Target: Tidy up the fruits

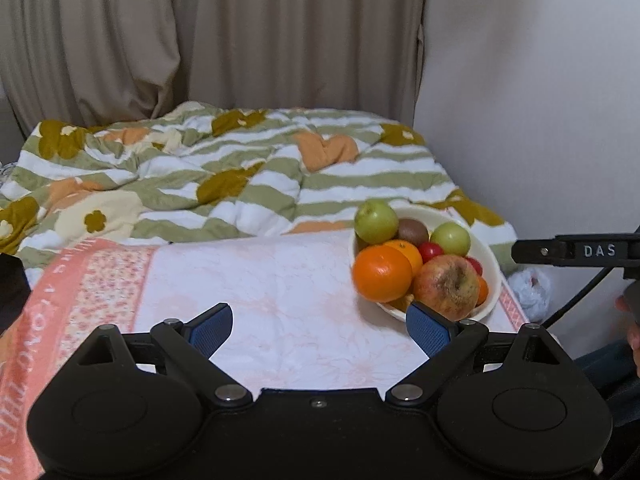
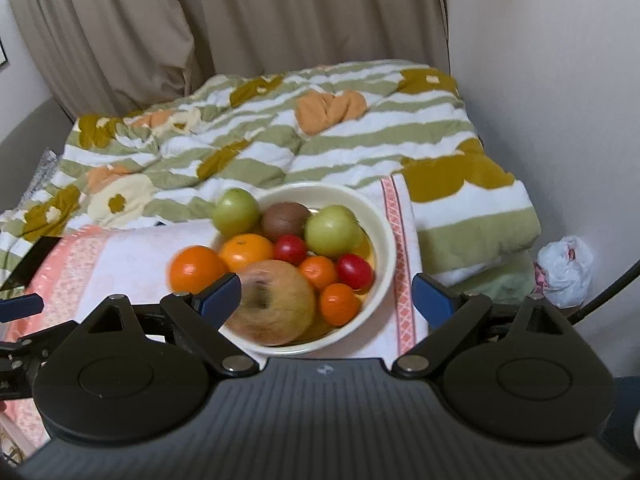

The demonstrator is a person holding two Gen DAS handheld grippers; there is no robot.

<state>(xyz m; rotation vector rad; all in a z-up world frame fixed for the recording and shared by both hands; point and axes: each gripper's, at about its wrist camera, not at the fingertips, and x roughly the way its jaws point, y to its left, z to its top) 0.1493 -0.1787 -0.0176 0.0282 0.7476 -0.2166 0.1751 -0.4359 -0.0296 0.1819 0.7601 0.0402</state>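
A cream bowl (image 1: 491, 276) (image 2: 384, 240) stands on a pink-and-white towel (image 1: 260, 280) at the right. It holds two green apples (image 2: 236, 212), a kiwi (image 2: 286, 220), several oranges (image 2: 246, 252) and two small red fruits (image 2: 290, 249). A big reddish apple (image 1: 446, 286) (image 2: 276, 304) lies at the bowl's near side and is blurred in the right wrist view. A large orange (image 1: 382, 274) (image 2: 196, 268) sits at the bowl's left rim. My left gripper (image 1: 318, 316) is open over bare towel, left of the bowl. My right gripper (image 2: 326, 286) is open above the bowl's near side, its pads clear of the fruit.
A green-striped flowered quilt (image 1: 240, 168) is bunched behind the towel, with beige curtains (image 1: 240, 40) beyond. A white wall (image 1: 540, 100) runs along the right. A white plastic bag (image 2: 564, 272) lies low by the wall. A dark object (image 1: 12, 288) sits at the towel's left edge.
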